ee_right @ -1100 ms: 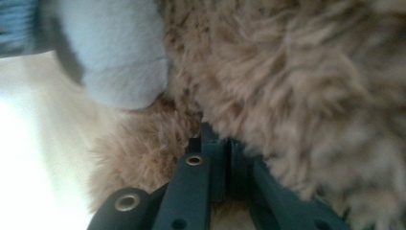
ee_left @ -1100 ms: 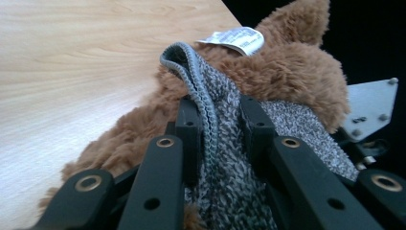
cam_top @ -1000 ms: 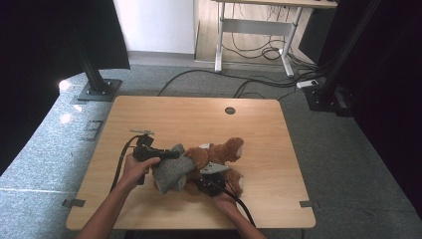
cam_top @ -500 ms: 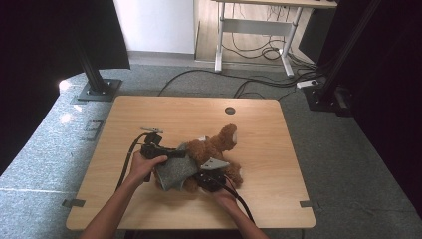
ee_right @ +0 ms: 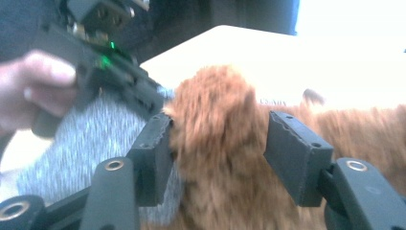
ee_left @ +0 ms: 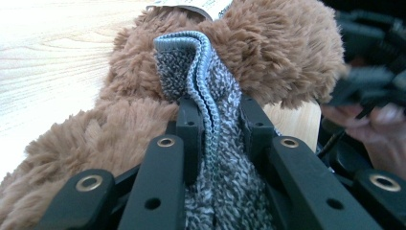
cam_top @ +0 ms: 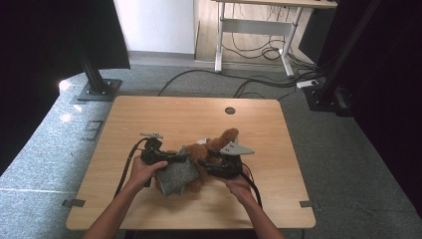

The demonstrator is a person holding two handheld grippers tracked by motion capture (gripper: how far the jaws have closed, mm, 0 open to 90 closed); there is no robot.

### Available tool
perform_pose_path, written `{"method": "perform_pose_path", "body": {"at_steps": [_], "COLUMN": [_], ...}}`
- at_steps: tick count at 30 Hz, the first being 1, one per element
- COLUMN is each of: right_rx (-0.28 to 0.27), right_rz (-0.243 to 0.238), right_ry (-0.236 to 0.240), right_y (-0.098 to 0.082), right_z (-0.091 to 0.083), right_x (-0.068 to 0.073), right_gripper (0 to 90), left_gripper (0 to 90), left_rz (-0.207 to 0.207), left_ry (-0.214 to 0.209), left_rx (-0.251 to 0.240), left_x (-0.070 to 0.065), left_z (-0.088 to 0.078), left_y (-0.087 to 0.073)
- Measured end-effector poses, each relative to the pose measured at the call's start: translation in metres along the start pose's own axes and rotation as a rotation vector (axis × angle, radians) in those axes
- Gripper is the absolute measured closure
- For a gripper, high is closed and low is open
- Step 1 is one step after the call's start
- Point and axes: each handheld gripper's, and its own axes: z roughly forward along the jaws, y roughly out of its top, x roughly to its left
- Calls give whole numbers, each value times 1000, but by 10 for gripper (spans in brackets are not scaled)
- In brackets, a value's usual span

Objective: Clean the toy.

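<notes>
A brown plush toy [cam_top: 225,138] lies on the wooden table [cam_top: 199,114], partly inside a grey knitted garment [cam_top: 176,178]. My left gripper [cam_top: 182,158] is shut on the garment's ribbed edge [ee_left: 198,57], bunching it against the brown fur [ee_left: 282,52]. My right gripper [cam_top: 205,163] comes in from the right. Its jaws have just been opening and now stand apart around a furry limb [ee_right: 215,110] without pressing it. The grey knit [ee_right: 91,143] lies just left of that limb, where the other hand [ee_right: 38,81] holds the left gripper.
Black cables trail from both grippers toward the table's front edge [cam_top: 189,226]. A round cable hole [cam_top: 229,110] sits at the back of the table. Black stands [cam_top: 97,84] and floor cables [cam_top: 259,82] lie beyond it.
My right gripper has let go of the plush, opened and risen away from the table's front. The toy has shifted slightly to the right. The left gripper keeps its hold on the garment.
</notes>
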Motion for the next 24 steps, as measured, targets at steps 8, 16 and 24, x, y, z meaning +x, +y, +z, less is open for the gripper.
{"method": "perform_pose_path", "body": {"at_steps": [8,16,24], "right_rx": [74,76,118], "right_rz": [-5,-32,-43], "right_ry": [19,76,105], "right_y": [12,-40,-65], "right_z": [29,15,1], "right_x": [4,14,28], "right_gripper": [704,762,774], "left_gripper": [739,739,734], "left_rz": [20,0,-29], "left_ry": [33,-18,-67], "left_rx": [-41,-105,-89], "left_x": [-6,-10,-12], "left_z": [-5,-35,-48], "left_y": [-4,-24,-35]}}
